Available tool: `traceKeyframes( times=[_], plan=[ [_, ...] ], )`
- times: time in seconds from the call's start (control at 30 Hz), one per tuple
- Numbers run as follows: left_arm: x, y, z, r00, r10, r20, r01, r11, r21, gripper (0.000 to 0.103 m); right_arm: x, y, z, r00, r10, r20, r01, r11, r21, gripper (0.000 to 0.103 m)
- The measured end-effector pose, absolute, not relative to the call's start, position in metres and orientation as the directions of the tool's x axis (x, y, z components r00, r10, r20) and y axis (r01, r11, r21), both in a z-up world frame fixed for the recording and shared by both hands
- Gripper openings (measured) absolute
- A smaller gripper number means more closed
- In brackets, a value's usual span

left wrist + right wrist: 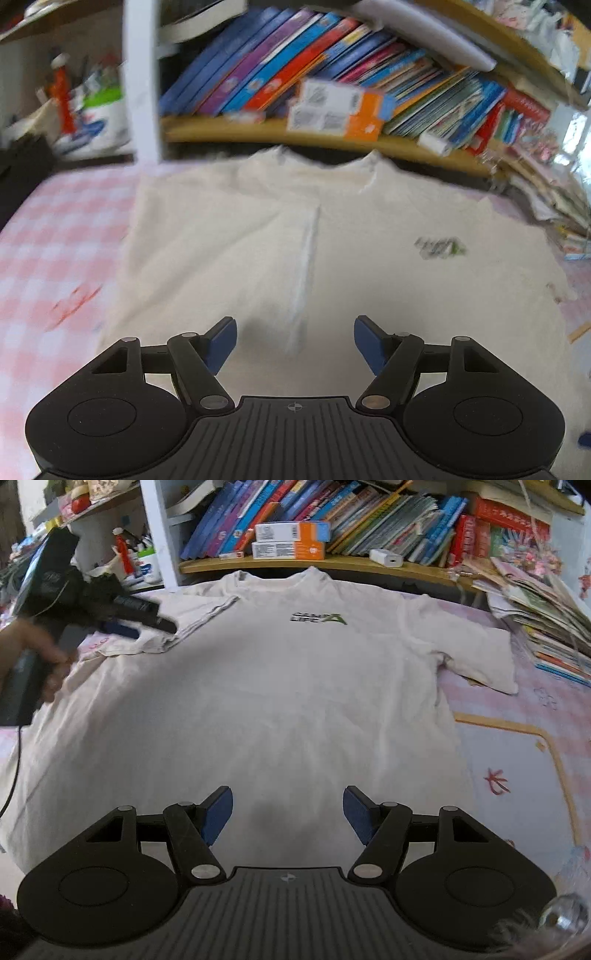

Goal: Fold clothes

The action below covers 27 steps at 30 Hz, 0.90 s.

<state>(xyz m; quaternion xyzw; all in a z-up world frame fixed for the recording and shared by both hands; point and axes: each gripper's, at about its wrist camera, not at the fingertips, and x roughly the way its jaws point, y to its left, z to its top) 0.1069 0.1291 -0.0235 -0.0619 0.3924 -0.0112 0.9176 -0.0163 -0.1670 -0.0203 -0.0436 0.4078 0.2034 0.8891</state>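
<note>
Cream T-shirt flat on bed; left tongs, right tongs released above hem.

It's a home, prob. a kid's room: a bed w/ pink checked sheet under the claw, a shelf of picture books straight ahead.

light: soft daylight | left wrist view: motion-blurred | right wrist view: sharp | edges: fisheye-bent
</note>
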Motion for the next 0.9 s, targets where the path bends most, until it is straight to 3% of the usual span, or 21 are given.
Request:
traceKeyframes(
  times=[0.2, 0.27, 0.33, 0.57, 0.67, 0.9],
  plan=[
    [0.056, 0.164, -0.013, 0.687, -0.001, -0.727, -0.131, 0.983, -0.126, 0.070, -0.008, -0.162, -0.018, 0.574, 0.374, -0.729, -0.461, 0.883, 0.090, 0.064],
    [0.041, 0.179, -0.010, 0.689, 0.030, -0.725, -0.178, 0.976, -0.129, 0.060, -0.006, -0.163, -0.018, 0.569, 0.381, -0.729, -0.470, 0.878, 0.093, 0.064],
    [0.031, 0.192, -0.010, 0.673, 0.060, -0.737, -0.220, 0.968, -0.122, 0.035, -0.003, -0.163, -0.020, 0.561, 0.385, -0.733, -0.474, 0.875, 0.097, 0.063],
    [-0.003, 0.210, -0.014, 0.639, 0.162, -0.751, -0.317, 0.946, -0.066, 0.038, -0.002, -0.169, -0.024, 0.551, 0.378, -0.744, -0.482, 0.872, 0.086, 0.059],
    [-0.007, 0.213, -0.019, 0.629, 0.189, -0.754, -0.317, 0.948, -0.026, 0.038, -0.006, -0.178, -0.023, 0.564, 0.340, -0.752, -0.455, 0.888, 0.061, 0.052],
    [0.020, 0.223, -0.030, 0.643, 0.148, -0.751, -0.270, 0.962, -0.041, 0.038, -0.015, -0.214, -0.016, 0.630, 0.189, -0.754, -0.265, 0.964, 0.020, 0.050]
  ],
)
